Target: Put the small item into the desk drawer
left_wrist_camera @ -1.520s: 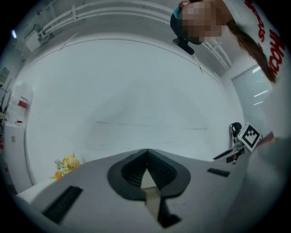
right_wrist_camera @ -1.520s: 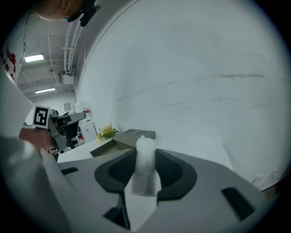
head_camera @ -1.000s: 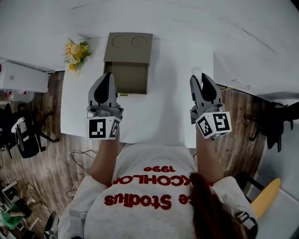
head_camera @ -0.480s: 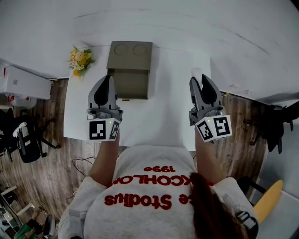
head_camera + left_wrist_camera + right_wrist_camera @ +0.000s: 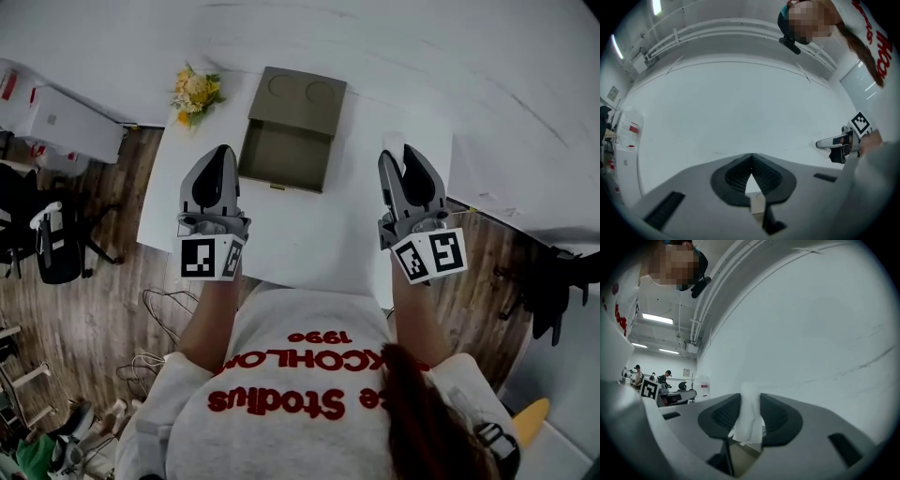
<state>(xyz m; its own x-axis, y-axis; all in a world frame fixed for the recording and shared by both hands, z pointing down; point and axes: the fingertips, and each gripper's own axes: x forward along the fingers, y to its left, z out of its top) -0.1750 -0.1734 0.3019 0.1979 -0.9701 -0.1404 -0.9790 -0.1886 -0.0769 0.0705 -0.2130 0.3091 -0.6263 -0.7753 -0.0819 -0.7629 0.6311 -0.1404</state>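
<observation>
In the head view an olive desk organiser point(image 5: 305, 97) stands at the back of the white desk point(image 5: 309, 234), its drawer point(image 5: 286, 157) pulled open toward me. My right gripper point(image 5: 401, 155) hovers over the desk's right side, shut on a small white item point(image 5: 394, 146). That item point(image 5: 750, 413) stands upright between the pads in the right gripper view. My left gripper point(image 5: 221, 152) hangs left of the open drawer. Its tips point(image 5: 751, 155) meet with nothing between them, and both grippers point at a white wall.
A bunch of yellow flowers point(image 5: 195, 91) lies at the desk's back left corner. A white box point(image 5: 70, 122) and a black chair point(image 5: 52, 248) stand on the wooden floor to the left. The right gripper point(image 5: 839, 140) shows at the right of the left gripper view.
The head view has swung, so the desk and organiser now lie tilted and shifted right. Both grippers have risen slightly; the right one still holds the white item.
</observation>
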